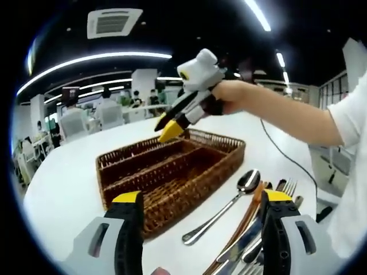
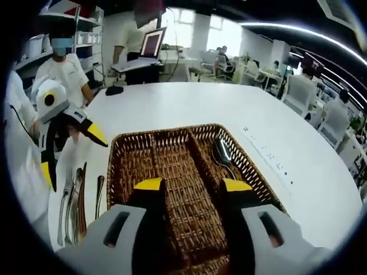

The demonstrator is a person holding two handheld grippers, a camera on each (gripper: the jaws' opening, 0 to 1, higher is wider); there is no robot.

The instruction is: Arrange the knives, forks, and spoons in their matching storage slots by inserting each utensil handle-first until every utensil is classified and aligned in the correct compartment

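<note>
A brown woven wicker tray [image 1: 172, 172], rectangular and split into long slots by woven dividers, is seen on a smooth white round counter [image 1: 69, 189]. In the right gripper view one metal spoon [image 2: 222, 152] lies in the tray's right-hand slot, bowl toward the far end.

The loose utensils lie on the counter just beside the tray: a polished steel spoon [image 1: 226, 207] with an oval bowl, a fork [image 1: 288, 187], and further handles, one copper-toned; these overlap and cannot be told apart individually.

The left tongs [image 1: 203, 215], grey with black arms and yellow tips, are held wide apart above the near corner of the tray, nothing between them; the loose spoon lies between the two tips in view.

The right tongs [image 2: 192, 184] are apart and empty, poised over the tray's middle slots. In the left gripper view they are gripped by a hand [image 1: 232, 94], forearm extended, tips angled down toward the tray's far end.
</note>
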